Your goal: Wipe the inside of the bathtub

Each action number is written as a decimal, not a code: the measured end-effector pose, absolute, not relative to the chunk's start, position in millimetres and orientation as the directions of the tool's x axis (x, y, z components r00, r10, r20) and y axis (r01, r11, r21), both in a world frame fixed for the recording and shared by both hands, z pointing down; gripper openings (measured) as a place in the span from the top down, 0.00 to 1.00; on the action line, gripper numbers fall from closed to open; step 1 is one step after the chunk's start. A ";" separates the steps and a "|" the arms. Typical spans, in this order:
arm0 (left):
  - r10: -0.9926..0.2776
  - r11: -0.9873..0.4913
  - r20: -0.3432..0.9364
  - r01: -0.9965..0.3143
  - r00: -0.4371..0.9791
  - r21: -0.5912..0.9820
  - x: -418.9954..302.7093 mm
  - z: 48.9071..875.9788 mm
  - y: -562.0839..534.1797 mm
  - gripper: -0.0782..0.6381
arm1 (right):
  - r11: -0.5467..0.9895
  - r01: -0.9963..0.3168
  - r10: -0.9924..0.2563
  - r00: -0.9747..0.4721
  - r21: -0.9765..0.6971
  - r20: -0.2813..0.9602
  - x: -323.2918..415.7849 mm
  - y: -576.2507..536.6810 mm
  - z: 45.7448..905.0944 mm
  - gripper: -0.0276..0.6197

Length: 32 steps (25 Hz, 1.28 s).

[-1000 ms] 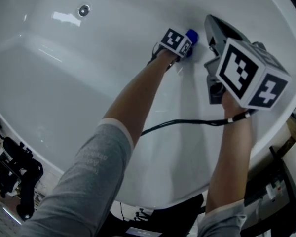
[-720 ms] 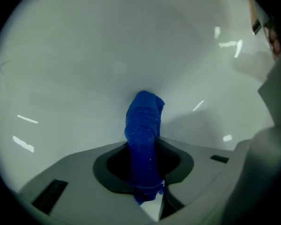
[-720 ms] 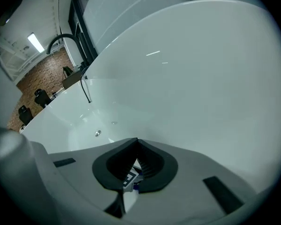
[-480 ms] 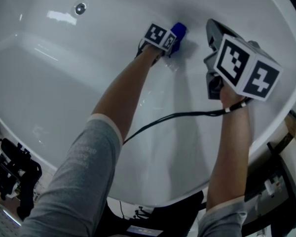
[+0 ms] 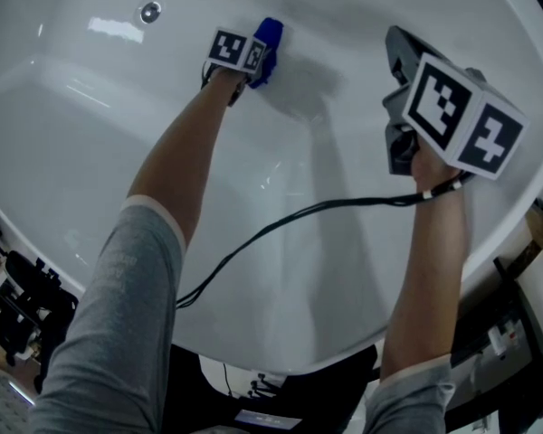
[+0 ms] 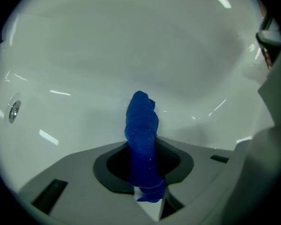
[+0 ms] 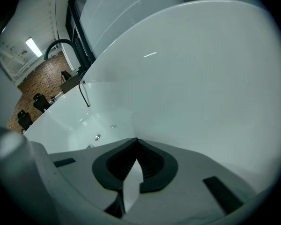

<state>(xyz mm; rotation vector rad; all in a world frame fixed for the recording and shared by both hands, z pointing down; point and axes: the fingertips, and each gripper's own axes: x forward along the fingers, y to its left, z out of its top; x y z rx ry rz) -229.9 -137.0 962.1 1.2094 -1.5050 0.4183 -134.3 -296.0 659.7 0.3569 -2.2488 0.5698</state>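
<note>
The white bathtub (image 5: 90, 143) fills the head view. My left gripper (image 5: 253, 52) is shut on a blue cloth (image 5: 268, 42), pressed against the tub's far inner wall. In the left gripper view the rolled blue cloth (image 6: 142, 135) sticks out between the jaws of the left gripper (image 6: 145, 172) toward the white tub wall (image 6: 131, 46). My right gripper (image 5: 400, 61) hangs over the tub's right side, jaws shut with nothing in them. In the right gripper view the right gripper (image 7: 136, 146) points along the tub's white wall (image 7: 201, 69).
An overflow fitting (image 5: 150, 12) sits on the far wall, left of the cloth, and shows as overflow fitting (image 6: 14, 111). A black cable (image 5: 281, 224) runs across the tub from the right gripper. Dark equipment (image 5: 18, 315) stands outside the near rim. A black tap (image 7: 65, 50) shows beyond the tub.
My left gripper has slid the blue cloth leftward along the far wall, toward the overflow fitting. The right gripper has stayed about where it was.
</note>
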 end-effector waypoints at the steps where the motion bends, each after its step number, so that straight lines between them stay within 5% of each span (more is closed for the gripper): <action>1: -0.446 0.426 0.887 -0.842 0.123 0.331 -235.2 964.0 -131.0 0.73 | 0.862 -0.419 -0.074 -0.661 -0.285 0.747 -134.9 -294.9 660.3 0.94; 19: -0.507 0.254 0.800 -0.832 0.320 0.493 -111.8 955.9 -217.1 0.73 | 0.867 -0.409 -0.066 -0.661 -0.286 0.748 -135.8 -292.9 661.2 0.94; 32: -0.484 0.363 0.860 -0.858 0.160 0.364 -195.7 965.6 -129.0 0.73 | 0.867 -0.421 -0.093 -0.659 -0.264 0.746 -134.1 -299.8 661.3 0.94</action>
